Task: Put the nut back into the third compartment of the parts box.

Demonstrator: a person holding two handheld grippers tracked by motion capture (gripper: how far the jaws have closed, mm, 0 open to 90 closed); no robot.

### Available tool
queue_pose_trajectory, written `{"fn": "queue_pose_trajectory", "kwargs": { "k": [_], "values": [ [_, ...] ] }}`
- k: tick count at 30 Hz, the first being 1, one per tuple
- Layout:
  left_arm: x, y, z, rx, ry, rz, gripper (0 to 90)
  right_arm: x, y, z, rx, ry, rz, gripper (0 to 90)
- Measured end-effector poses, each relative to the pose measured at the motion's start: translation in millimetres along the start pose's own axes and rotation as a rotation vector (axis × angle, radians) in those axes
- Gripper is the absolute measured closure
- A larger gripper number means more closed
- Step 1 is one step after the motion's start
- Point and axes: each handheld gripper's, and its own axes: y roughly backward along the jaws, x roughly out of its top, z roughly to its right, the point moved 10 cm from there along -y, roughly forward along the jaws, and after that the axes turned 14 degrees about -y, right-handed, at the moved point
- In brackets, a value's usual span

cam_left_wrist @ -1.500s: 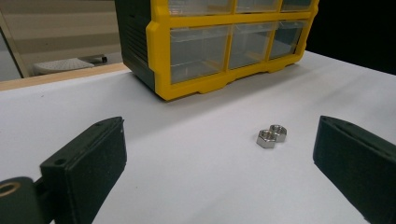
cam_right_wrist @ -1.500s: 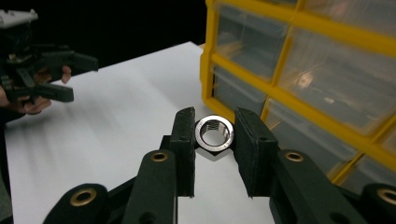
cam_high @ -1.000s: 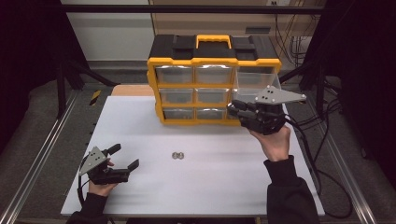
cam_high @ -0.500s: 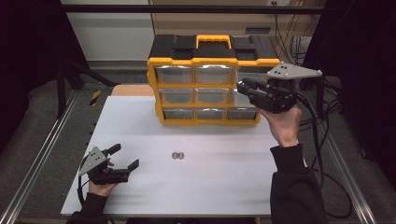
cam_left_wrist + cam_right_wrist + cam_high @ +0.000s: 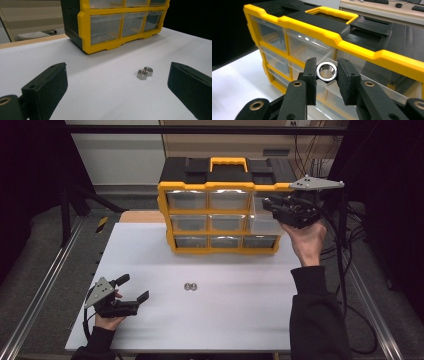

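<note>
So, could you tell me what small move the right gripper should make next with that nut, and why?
Probably ease the right gripper forward and slightly down over the pulled-out drawer on the organizer's right side, then let go. Its jaws are clamped on a steel nut, and the open clear drawer lies just beyond and below them. Two more nuts wait on the table.

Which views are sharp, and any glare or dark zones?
High view: soft overall, black at both sides, table evenly lit. Left gripper view: two nuts crisp, near jaws slightly soft. Right gripper view: held nut sharp with a bright glint, small highlights on the organizer drawers, background desk blurred.
</note>
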Motion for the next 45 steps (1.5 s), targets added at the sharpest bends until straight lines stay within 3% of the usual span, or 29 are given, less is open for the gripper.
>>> {"fn": "queue_pose_trajectory", "kwargs": {
  "k": [12, 22, 30, 36, 45],
  "values": [
    [-0.8, -0.6, 0.3, -0.003, -0.004, -0.006, 2.6, -16.0, -11.4, 16.9, -0.076, -0.011, -0.079, 70.0],
    [-1.2, -1.0, 0.6, -0.005, -0.005, -0.009, 2.6, -16.4, -13.3, 19.9, -0.133, -0.027, -0.097, 68.4],
    [-1.4, -1.0, 0.6, -0.006, -0.001, -0.009, 2.5, -5.2, -3.3, 14.5, -0.097, -0.020, 0.007, 52.1],
    [-1.5, -1.1, 0.6, -0.006, -0.001, -0.009, 2.4, 3.8, 16.6, -0.7, -0.051, 0.000, 0.131, 26.4],
    [-1.2, -0.9, 0.1, -0.001, 0.001, -0.008, 2.1, -10.3, 34.3, -25.3, 0.008, 0.010, 0.206, 6.7]
  ]
}}
